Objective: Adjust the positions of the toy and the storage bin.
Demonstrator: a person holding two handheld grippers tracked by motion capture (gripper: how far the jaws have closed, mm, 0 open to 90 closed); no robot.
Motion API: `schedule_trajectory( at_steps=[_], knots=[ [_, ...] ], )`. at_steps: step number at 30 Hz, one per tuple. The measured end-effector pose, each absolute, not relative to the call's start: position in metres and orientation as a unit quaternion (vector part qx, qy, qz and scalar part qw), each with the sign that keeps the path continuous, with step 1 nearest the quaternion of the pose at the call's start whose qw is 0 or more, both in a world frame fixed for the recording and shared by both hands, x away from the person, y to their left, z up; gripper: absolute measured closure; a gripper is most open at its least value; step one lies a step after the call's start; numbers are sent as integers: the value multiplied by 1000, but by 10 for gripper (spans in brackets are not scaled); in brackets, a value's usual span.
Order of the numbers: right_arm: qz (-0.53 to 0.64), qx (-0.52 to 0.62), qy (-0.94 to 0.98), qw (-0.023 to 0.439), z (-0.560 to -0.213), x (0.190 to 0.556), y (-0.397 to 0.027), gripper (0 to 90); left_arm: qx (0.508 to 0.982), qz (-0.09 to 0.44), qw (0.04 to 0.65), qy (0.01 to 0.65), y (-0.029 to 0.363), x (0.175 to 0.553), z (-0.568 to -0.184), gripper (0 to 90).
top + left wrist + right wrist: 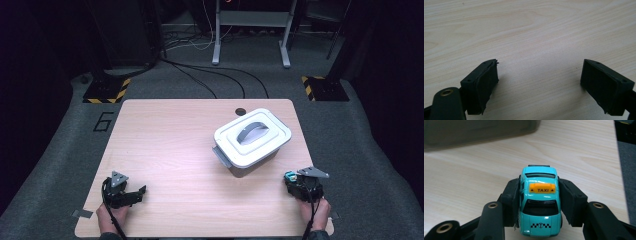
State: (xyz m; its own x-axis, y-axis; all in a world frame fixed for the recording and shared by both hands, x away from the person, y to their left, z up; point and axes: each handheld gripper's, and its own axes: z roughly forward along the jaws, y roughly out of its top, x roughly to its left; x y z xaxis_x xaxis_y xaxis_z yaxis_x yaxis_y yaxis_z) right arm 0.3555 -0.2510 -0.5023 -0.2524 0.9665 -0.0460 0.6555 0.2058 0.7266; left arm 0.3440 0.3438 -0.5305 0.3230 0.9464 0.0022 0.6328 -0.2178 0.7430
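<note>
A small turquoise toy taxi (540,202) with an orange TAXI sign on its roof sits between the two black jaws of my right gripper (540,197), which is shut on its sides. From above, the same gripper (292,180) is near the table's front right corner, the taxi (289,176) showing as a turquoise spot at its tip. A grey box with a white lid and grey handle (252,137) stands just beyond it. My left gripper (141,190) rests at the front left, open, with bare wood between its pads (485,86).
The wooden table (165,150) has a small dark hole (240,111) near its far edge. Its right edge (616,170) runs close beside the taxi, with grey carpet past it. Metal stand legs and cables lie on the floor beyond the table.
</note>
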Motion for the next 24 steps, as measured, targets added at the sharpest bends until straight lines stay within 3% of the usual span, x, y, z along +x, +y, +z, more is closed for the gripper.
schedule_trajectory(
  at_steps=[16,17,20,24],
  knots=[
    [309,582,701,273,-520,363,-262,520,743,238,330,531,344,344,-530,142],
    [313,581,700,273,-521,362,-263,502,743,238,330,531,344,344,-530,142],
    [311,582,700,274,-524,360,-262,247,743,238,330,531,344,344,-530,142],
    [335,574,695,274,-523,356,-267,134,745,236,328,531,344,344,-530,143]
  ],
)
